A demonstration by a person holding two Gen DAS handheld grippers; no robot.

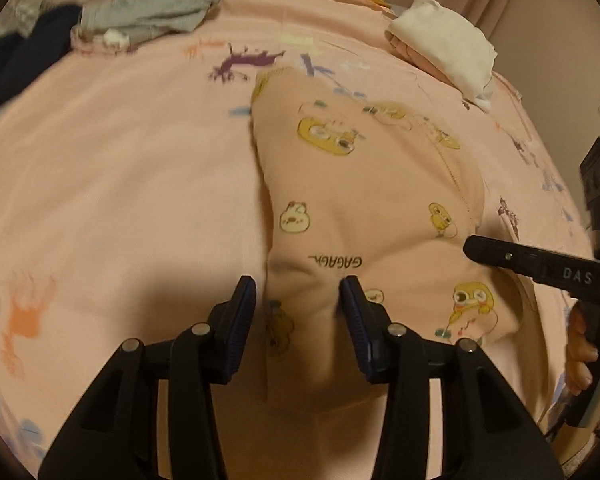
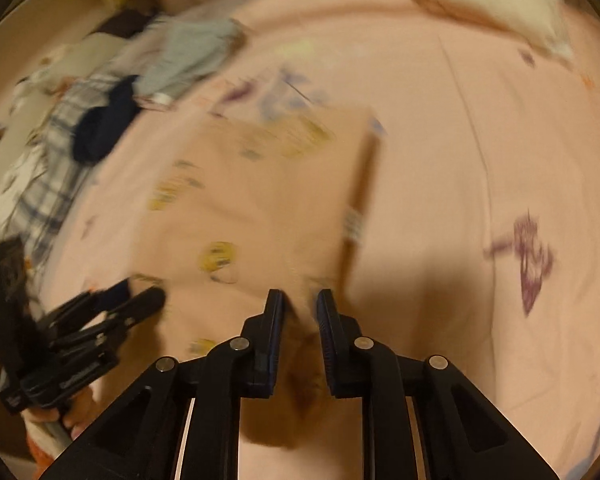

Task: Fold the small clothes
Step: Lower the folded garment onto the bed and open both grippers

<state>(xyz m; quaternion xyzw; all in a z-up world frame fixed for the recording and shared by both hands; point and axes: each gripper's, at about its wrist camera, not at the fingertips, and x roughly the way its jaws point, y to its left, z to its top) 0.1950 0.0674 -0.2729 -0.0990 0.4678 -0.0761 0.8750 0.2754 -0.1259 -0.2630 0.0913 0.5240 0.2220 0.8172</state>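
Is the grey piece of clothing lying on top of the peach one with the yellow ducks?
No, the grey garment lies far back on the pink sheet, apart from the peach garment.

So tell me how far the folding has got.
Done: a folded white and pink stack sits at the bedspread's far edge. In hand: both grippers, left and right, work the pink cartoon-print garment. Left: a crumpled grey garment and dark clothes.

Pink printed garment [image 1: 364,216]: soft matt knit cloth, cartoon prints. Bedsheet [image 1: 120,184]: matt pink woven cloth. Left gripper [image 1: 298,304]: matt black plastic, ribbed rubbery pads, shiny metal pins. Folded white cloth [image 1: 448,48]: fleecy.
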